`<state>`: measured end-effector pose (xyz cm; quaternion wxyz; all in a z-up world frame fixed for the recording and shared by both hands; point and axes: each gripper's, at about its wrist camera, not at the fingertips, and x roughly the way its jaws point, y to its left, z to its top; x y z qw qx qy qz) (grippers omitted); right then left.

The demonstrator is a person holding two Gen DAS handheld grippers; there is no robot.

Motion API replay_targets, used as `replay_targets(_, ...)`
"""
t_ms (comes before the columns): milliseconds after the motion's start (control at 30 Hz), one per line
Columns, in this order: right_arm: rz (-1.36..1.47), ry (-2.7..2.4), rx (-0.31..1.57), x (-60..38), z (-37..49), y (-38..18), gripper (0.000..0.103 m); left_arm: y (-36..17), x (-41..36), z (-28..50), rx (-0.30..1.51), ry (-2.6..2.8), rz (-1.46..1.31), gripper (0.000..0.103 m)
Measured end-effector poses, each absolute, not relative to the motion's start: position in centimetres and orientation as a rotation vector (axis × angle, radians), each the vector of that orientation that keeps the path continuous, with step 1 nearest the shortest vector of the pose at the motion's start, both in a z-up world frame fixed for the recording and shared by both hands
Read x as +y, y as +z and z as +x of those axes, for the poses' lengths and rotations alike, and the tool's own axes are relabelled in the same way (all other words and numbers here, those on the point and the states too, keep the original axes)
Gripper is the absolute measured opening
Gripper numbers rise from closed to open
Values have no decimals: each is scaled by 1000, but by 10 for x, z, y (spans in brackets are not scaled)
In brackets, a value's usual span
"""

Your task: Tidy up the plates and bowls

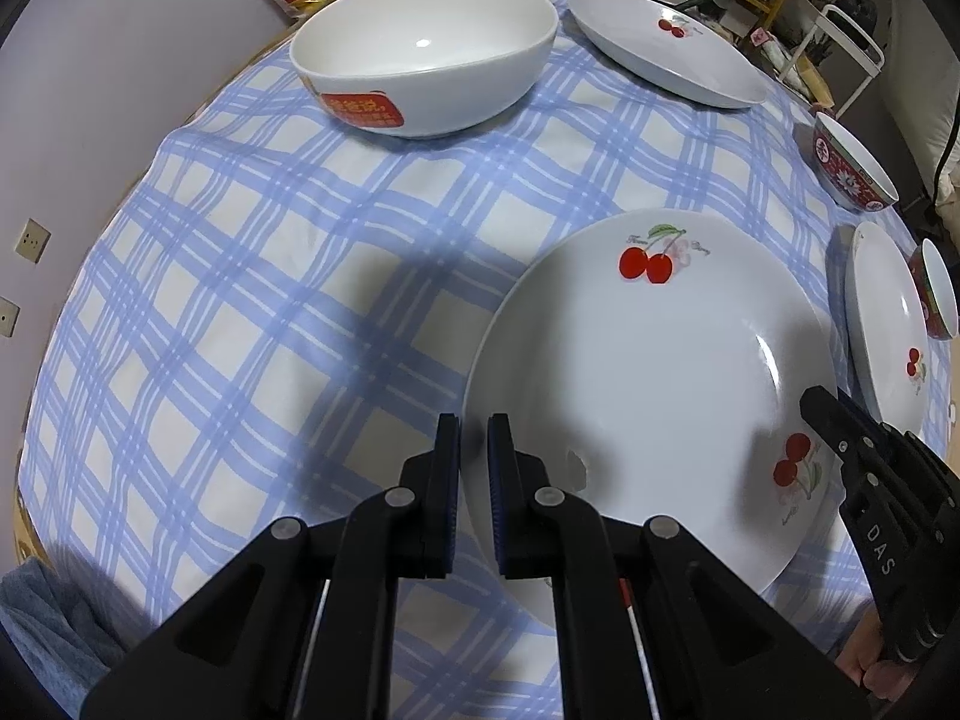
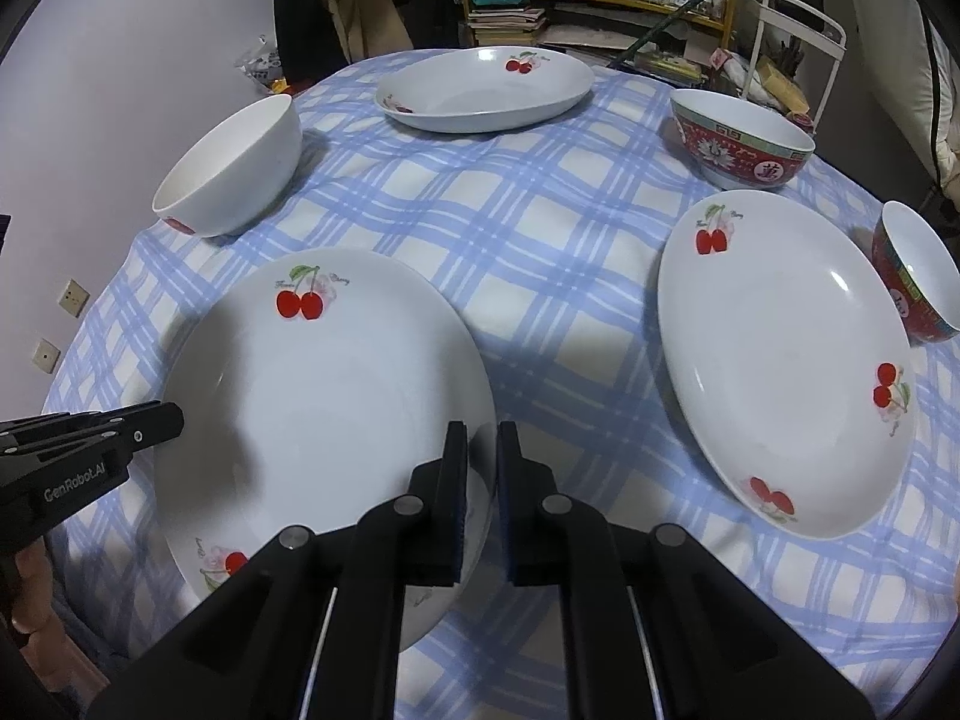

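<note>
1. Both your grippers pinch the near cherry plate point(image 2: 324, 396) on the desk point(image 1: 252, 276): left gripper point(image 1: 474, 450) on its left rim, right gripper point(image 2: 482, 456) on its right rim, fingers nearly shut.
2. Lift level, both sides together.
3. Stack it on the other cherry plate point(image 2: 780, 360).

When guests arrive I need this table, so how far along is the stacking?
Done: nothing is stacked yet. In hand: the left tongs and right tongs grip opposite rims of the near cherry plate. Left: the far cherry plate, right-hand cherry plate, white bowl, red bowl and second red bowl sit apart on the checked cloth.
</note>
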<state>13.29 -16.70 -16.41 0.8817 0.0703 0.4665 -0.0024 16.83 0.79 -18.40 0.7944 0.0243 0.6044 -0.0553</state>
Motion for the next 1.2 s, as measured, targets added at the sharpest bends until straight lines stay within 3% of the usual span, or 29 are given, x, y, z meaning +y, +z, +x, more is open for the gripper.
replay_targets(767, 149, -17, 1024, -168, 137, -168, 11, -169, 4, 162, 1225, -71, 123, 11)
replay_targets(1033, 158, -23, 936, -186, 127, -124, 11, -117, -27, 149, 1036, -82, 249, 14)
replay_targets(1200, 172, -111, 913, -214, 126, -104, 14, -111, -54, 152, 1041, -154, 244, 15)
